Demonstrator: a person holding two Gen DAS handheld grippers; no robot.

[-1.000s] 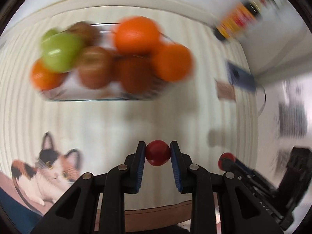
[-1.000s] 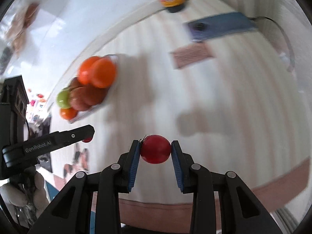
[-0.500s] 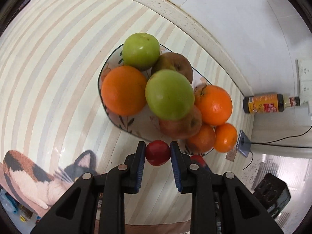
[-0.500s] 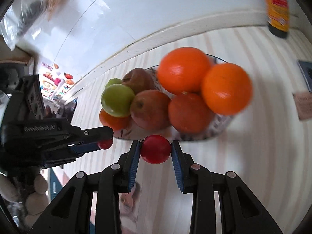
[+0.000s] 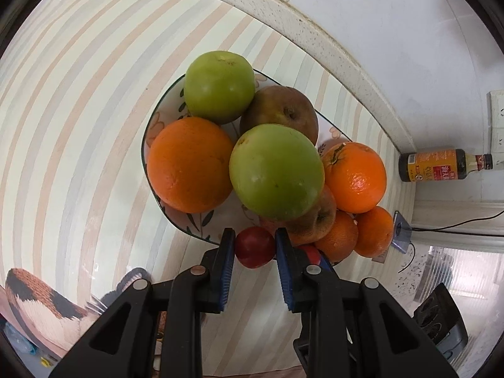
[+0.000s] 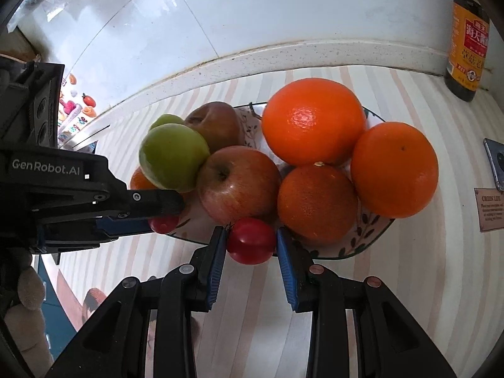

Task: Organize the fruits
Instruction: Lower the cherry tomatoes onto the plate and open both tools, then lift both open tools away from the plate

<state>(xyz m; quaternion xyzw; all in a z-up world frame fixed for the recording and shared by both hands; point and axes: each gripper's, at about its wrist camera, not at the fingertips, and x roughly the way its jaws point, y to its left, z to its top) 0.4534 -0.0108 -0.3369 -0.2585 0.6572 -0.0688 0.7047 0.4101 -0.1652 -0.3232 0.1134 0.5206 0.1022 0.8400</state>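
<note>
A floral plate (image 5: 151,132) (image 6: 356,245) on the striped tablecloth holds a heap of oranges (image 5: 190,164) (image 6: 313,121), green apples (image 5: 275,171) (image 6: 173,157) and red-brown apples (image 6: 237,184). My left gripper (image 5: 255,247) is shut on a small red fruit (image 5: 254,247) just above the plate's near rim. My right gripper (image 6: 251,241) is shut on another small red fruit (image 6: 251,241) at the plate's rim. The left gripper also shows in the right wrist view (image 6: 163,217), holding its red fruit (image 6: 164,223) beside the plate.
A dark sauce bottle (image 5: 441,168) (image 6: 467,41) stands by the tiled wall. A blue card (image 5: 400,231) (image 6: 496,163) and a small label (image 6: 489,209) lie right of the plate. A cat picture (image 5: 41,302) is at the tablecloth's near left.
Both grippers have swung in toward the plate with their red fruits and now hover at its rim, closer than half a second ago.
</note>
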